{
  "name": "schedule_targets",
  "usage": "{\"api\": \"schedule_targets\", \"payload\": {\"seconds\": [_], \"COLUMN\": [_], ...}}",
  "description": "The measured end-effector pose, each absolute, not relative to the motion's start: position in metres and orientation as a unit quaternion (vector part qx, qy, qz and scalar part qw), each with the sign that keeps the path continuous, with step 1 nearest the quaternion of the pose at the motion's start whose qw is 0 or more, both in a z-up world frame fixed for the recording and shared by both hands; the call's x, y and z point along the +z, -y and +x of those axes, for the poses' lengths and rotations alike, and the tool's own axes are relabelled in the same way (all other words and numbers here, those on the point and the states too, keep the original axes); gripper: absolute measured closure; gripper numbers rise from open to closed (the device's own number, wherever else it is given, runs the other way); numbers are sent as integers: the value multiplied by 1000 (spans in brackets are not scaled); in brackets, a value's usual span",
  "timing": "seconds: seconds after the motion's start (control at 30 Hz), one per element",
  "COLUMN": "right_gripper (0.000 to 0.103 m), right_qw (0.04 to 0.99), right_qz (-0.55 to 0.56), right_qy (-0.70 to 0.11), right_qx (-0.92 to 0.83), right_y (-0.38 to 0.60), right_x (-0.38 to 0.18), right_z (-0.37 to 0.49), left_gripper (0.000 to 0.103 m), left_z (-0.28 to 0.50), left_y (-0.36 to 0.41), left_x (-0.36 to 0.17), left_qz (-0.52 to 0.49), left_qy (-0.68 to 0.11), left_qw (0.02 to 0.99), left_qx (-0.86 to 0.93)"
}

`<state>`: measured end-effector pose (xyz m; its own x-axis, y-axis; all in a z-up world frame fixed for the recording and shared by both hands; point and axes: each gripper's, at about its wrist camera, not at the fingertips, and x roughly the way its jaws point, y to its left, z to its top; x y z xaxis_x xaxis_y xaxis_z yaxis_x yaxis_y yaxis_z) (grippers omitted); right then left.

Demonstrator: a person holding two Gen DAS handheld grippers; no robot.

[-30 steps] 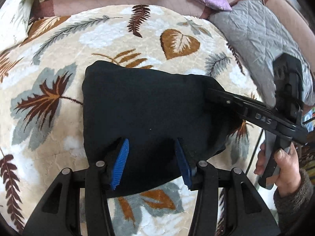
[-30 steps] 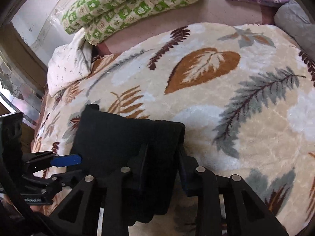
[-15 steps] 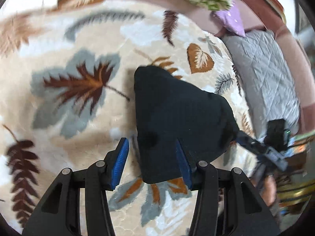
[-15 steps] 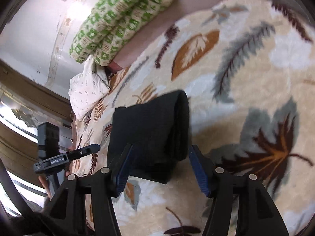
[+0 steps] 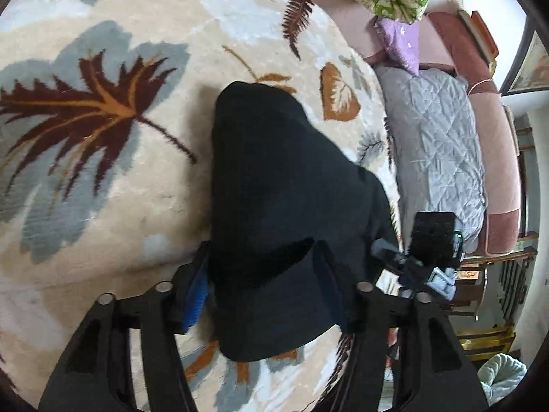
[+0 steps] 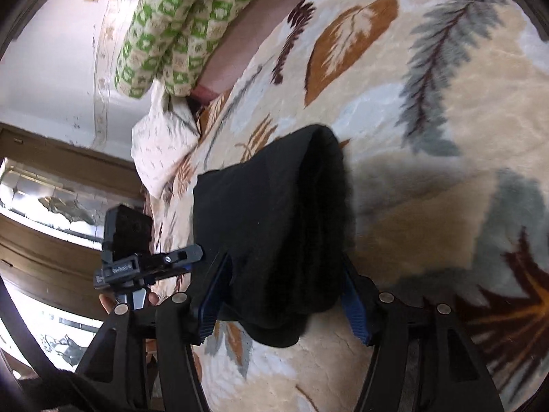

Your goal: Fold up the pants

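Note:
The black pants (image 5: 281, 189) lie folded into a thick bundle on a leaf-patterned blanket (image 5: 103, 171). My left gripper (image 5: 262, 292) straddles the bundle's near end. Its jaws are opening, and cloth fills the gap and hides most of the right blue pad. In the right wrist view, my right gripper (image 6: 283, 300) straddles the pants (image 6: 274, 213) from the other side. Its jaws are opening too, with a blue pad (image 6: 212, 295) at each flank of the bundle. I see no squeeze in the cloth. The two grippers come at the bundle from different sides.
A green-and-white quilt (image 6: 178, 24) and a white pillow (image 6: 161, 147) lie at the blanket's far edge. A grey quilted pad (image 5: 442, 144) and a purple cushion (image 5: 398, 41) lie on a pink sofa beyond the blanket. A hand (image 6: 109, 300) grips the left tool's handle.
The right gripper let go of the pants' edge and opened wide. Both grippers rolled and came down over the bundle, which now fills the gap between each pair of pads.

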<state>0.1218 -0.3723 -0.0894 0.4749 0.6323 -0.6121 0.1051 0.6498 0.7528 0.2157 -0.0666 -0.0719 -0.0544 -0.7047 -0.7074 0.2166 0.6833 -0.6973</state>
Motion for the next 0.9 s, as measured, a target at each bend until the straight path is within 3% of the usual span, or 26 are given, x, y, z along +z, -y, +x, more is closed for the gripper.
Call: {"api": "schedule_targets", "payload": {"seconds": [0.13, 0.2, 0.33, 0.43, 0.9], "right_gripper": [45, 57, 62, 64, 65], "right_qw": [780, 788, 814, 836, 858], "right_qz": [347, 323, 256, 192, 129], "right_qy": [-492, -496, -498, -494, -471], "right_qx": [174, 168, 155, 143, 161], "right_y": [361, 359, 344, 327, 292], "right_x": [-88, -84, -69, -54, -3], "right_z": [126, 126, 124, 122, 158], "left_gripper": [44, 52, 74, 79, 80], "left_z": [211, 205, 195, 184, 205], "left_y": [74, 77, 78, 78, 45], "left_x": [-68, -62, -50, -38, -6], "left_qz": [-173, -165, -164, -159, -195], "left_qy": [-626, -614, -596, -578, -535], "left_qw": [679, 691, 709, 727, 766], "left_qx": [-343, -343, -339, -335, -298]}}
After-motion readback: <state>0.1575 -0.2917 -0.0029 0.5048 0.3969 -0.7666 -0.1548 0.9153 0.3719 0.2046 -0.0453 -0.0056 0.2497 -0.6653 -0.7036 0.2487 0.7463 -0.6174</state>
